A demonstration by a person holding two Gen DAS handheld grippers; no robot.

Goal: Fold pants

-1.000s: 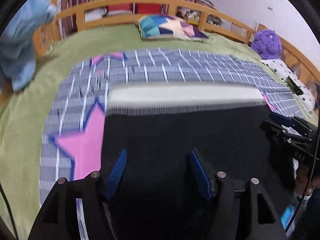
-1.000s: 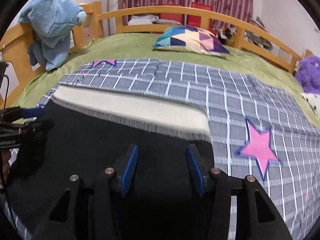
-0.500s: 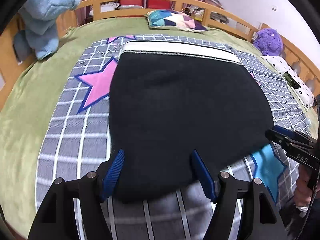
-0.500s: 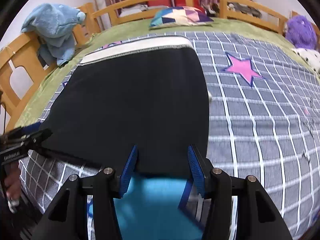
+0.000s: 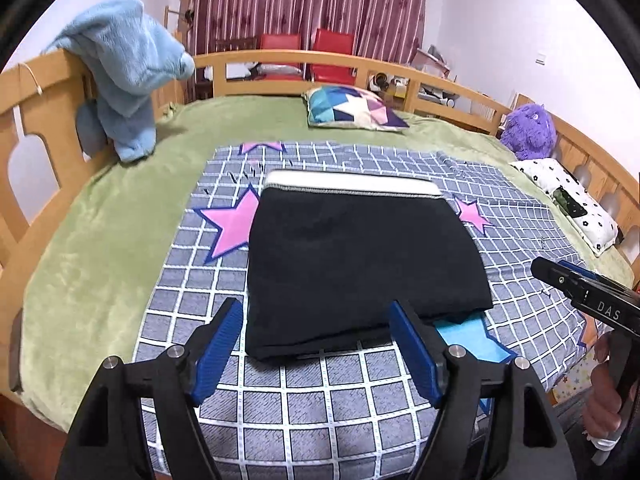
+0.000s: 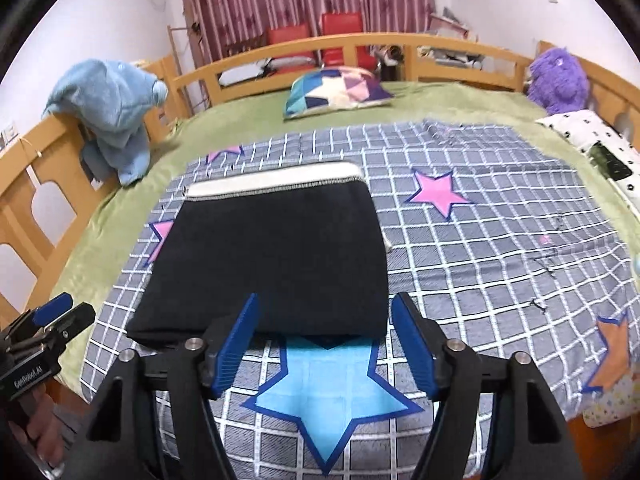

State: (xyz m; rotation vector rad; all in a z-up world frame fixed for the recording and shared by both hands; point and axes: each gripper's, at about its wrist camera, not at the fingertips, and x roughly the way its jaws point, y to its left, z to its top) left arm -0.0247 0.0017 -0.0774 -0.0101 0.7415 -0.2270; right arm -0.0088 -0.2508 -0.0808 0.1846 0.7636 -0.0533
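**Folded pants lay flat as left gripper opened above them**

The black pants (image 5: pixel 360 264), folded with a white waistband at the far edge, lay on the checked star blanket (image 5: pixel 320 400). The left gripper (image 5: pixel 316 344) hung above the near fold, jaws opening, nothing between them. The right gripper (image 5: pixel 560 276) showed at the right edge.

White letters "DAS" stand on the black body of the right tool (image 5: pixel 560 276), seen at the right edge of the left wrist view. In the right wrist view, the black body of the left tool (image 6: pixel 60 316) at the near left carries small white lettering reading "GenRobot.AI". No other text is legible.
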